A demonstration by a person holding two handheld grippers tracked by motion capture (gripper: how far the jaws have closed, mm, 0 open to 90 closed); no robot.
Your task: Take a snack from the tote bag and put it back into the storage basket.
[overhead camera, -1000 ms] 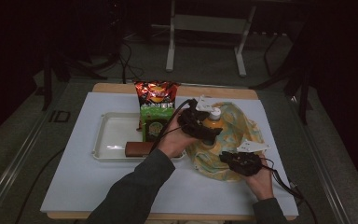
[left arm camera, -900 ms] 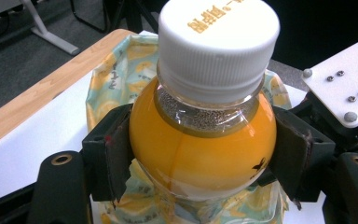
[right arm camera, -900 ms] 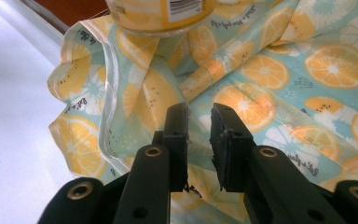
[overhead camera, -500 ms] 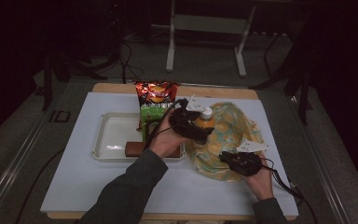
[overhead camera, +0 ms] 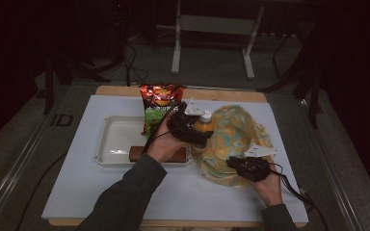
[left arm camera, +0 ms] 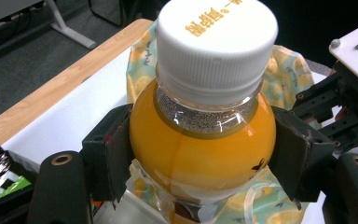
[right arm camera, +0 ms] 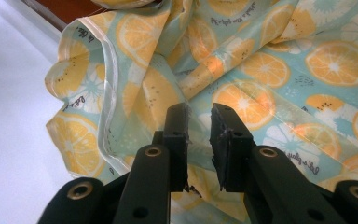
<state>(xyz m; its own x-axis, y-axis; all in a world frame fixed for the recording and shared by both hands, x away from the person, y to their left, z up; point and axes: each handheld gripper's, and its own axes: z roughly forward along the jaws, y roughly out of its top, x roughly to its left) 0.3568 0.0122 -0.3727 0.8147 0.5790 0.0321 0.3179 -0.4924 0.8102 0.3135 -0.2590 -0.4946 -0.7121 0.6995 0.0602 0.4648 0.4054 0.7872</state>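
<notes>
An orange juice bottle [overhead camera: 203, 127] with a white cap [left arm camera: 216, 46] stands upright at the left edge of a fruit-print bag [overhead camera: 238, 137]. My left gripper [overhead camera: 191, 129] is shut on the bottle [left arm camera: 205, 140], one jaw on each side of its shoulder. The bag's fabric [left arm camera: 289, 70] lies behind and under the bottle. My right gripper [overhead camera: 244, 167] sits at the bag's near edge. In the right gripper view its jaws [right arm camera: 199, 126] pinch a thin fold of the bag [right arm camera: 270, 60].
A white tray [overhead camera: 113, 144] lies left of the bag with a brown bar [overhead camera: 138, 154] at its near edge. A red chips bag [overhead camera: 161, 95] and a green packet [overhead camera: 152, 118] stand at the tray's far right. The white table mat [overhead camera: 77, 183] spreads around.
My left gripper has carried the bottle leftward, toward the tray, and the bag's left side has shifted with it. The right gripper has stayed on the bag's near edge.
</notes>
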